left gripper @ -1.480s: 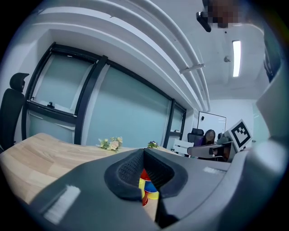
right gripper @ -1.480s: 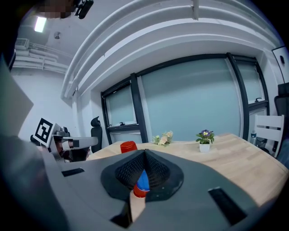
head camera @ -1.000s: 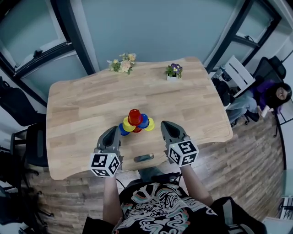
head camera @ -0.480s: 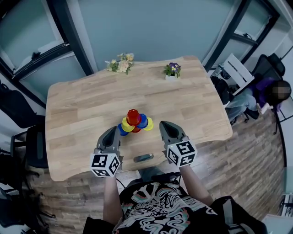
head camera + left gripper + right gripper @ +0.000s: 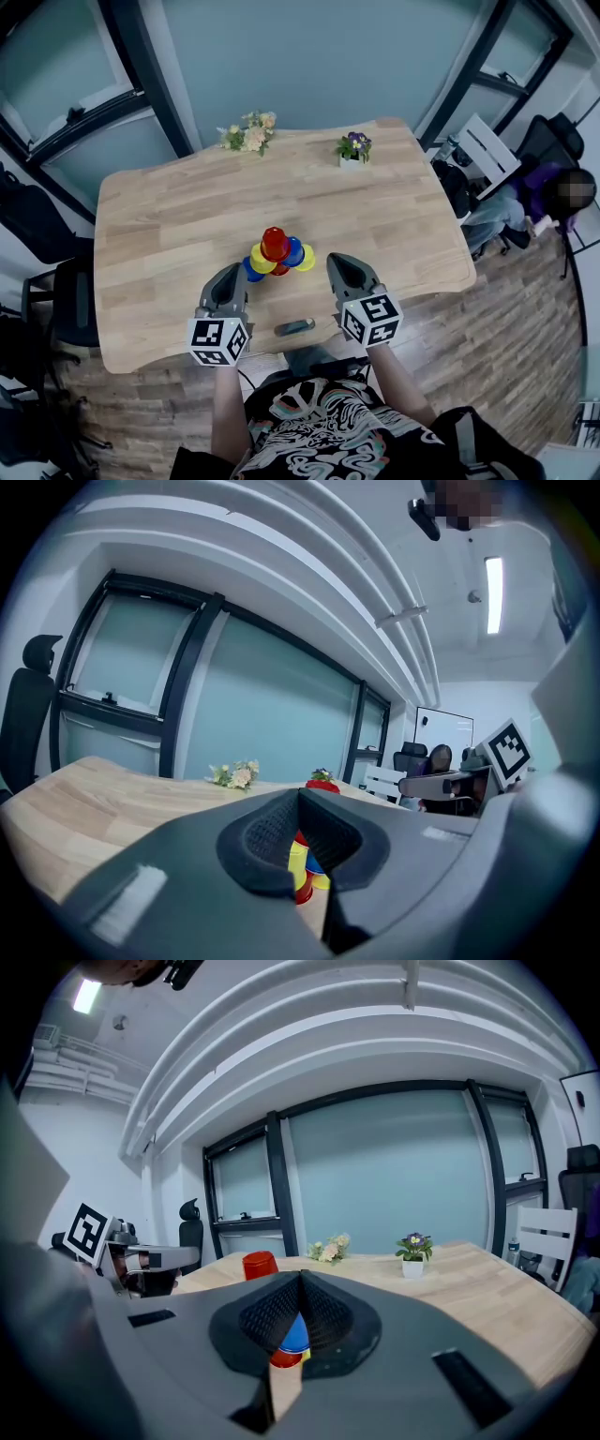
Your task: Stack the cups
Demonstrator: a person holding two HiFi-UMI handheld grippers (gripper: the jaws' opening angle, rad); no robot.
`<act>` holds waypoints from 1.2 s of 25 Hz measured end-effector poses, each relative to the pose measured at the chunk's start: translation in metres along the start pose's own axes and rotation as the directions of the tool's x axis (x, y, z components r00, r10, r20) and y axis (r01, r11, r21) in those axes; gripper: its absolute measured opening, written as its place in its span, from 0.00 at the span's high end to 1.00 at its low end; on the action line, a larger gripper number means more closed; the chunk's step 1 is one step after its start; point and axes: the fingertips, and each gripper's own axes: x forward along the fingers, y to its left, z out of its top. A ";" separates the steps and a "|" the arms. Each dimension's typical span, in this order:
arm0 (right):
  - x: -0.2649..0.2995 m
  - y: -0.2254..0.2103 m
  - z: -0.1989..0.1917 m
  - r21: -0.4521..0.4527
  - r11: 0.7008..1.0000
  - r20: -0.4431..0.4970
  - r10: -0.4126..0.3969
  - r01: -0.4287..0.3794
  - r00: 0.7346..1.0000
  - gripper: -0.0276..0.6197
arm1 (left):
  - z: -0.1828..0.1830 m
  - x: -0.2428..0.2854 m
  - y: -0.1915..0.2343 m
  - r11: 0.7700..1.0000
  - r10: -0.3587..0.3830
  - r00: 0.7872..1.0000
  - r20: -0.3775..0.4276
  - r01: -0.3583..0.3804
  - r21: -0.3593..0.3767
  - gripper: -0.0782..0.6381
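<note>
**A:** Wooden table (image 5: pixel 169 225), and the cups (image 5: pixel 278 255) are bunched near its front edge, dead ahead at twelve o'clock from the person. A red cup (image 5: pixel 275 240) rides on top.

**B:** The left gripper (image 5: pixel 231 272) sits at seven o'clock of the pile and the right gripper (image 5: pixel 336 259) at four o'clock, both clear of it. Each has its jaws pressed together with nothing pinched between them.

**A:** Where's the danger?

**B:** As I read it, closed jaws nosing in would shove the cups, not grab them. The pile looks lightly perched. A nudge from either side could tip the red cup off and send the lower ones rolling toward the edge at six o'clock. There's also a dark flat object (image 5: pixel 294 325) lying right at that edge between the grippers, and a dipping wrist could knock it to the floor.

**A:** And what can't we see?

**B:** The cup count, for one. A yellow cup (image 5: pixel 262 258) and a blue cup (image 5: pixel 294 249) overlap under the red one, and I can't tell whether they're nested or just leaning. In both gripper views the closed jaws block the bottom of the pile, so only slivers of colour show. What that dark object is, I can't make out either.
</note>
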 end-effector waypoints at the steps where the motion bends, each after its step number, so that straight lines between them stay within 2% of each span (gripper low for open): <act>1: -0.001 0.000 0.000 0.001 1.000 -0.001 -0.001 0.001 1.000 0.95 | 0.000 -0.001 0.000 1.000 0.002 1.000 0.000 -0.002 0.003 0.89; 30: -0.006 -0.007 -0.008 0.010 1.000 -0.008 -0.024 0.024 1.000 0.95 | -0.007 0.003 -0.006 1.000 -0.008 1.000 -0.011 0.008 0.005 0.89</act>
